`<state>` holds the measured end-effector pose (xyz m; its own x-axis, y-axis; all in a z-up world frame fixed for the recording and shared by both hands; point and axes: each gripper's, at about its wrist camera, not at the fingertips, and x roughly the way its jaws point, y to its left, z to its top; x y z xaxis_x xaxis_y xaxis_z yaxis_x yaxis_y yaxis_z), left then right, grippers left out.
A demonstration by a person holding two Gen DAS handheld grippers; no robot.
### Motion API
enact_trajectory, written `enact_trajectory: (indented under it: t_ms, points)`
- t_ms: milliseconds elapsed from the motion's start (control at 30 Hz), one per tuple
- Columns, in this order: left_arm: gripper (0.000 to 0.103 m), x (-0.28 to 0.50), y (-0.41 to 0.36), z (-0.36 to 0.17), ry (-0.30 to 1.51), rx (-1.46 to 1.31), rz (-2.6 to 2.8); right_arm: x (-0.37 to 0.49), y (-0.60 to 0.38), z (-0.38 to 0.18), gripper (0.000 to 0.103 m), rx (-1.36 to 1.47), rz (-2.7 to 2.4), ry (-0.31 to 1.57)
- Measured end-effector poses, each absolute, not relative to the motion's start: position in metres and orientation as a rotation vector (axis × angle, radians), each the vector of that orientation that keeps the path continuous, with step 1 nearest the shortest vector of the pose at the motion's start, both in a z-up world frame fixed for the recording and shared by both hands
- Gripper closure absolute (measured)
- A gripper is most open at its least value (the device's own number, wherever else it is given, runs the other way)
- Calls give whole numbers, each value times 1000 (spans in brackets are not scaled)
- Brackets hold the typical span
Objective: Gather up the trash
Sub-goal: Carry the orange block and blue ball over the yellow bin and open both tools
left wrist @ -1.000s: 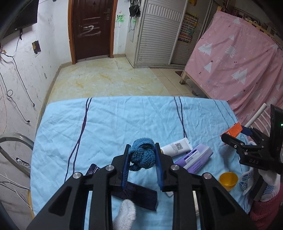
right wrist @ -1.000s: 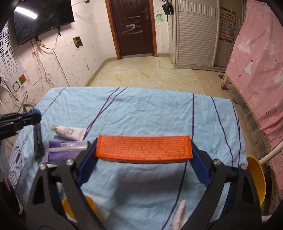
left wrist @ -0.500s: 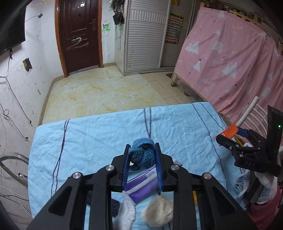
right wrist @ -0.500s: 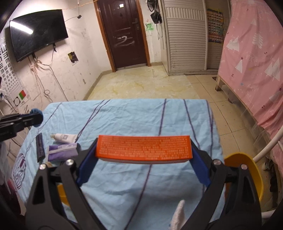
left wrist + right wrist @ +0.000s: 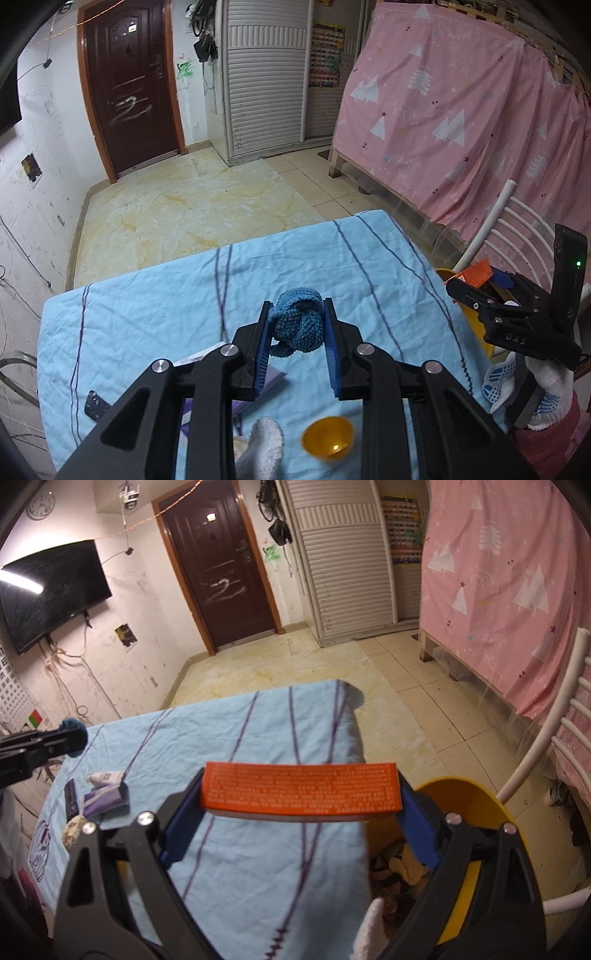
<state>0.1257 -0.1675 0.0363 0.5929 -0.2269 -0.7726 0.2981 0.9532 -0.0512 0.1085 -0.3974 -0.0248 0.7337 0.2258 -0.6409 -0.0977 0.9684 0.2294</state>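
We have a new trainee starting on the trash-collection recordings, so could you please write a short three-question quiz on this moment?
1. True or false: the left gripper is empty.
2. Multiple choice: the right gripper holds (A) a white tube, (B) an orange box, (C) a purple carton.
3. Short answer: where does the yellow trash bin stand relative to the table with the blue striped sheet?

Key
1. False: it is shut on a blue knitted ball.
2. B: the orange box spans both fingers.
3. On the floor at the table's right edge, just below and behind the orange box, with trash already inside.
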Motion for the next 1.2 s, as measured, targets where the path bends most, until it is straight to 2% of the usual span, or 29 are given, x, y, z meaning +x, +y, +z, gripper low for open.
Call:
enact_trajectory:
  t_ms: [567, 1200]
  points:
    - [86, 121, -270, 33, 885, 161, -443, 87, -485, -52, 14, 292, 68, 729]
    - [86, 128, -359, 15, 932, 172, -623, 83, -534, -87, 12, 380, -18, 772]
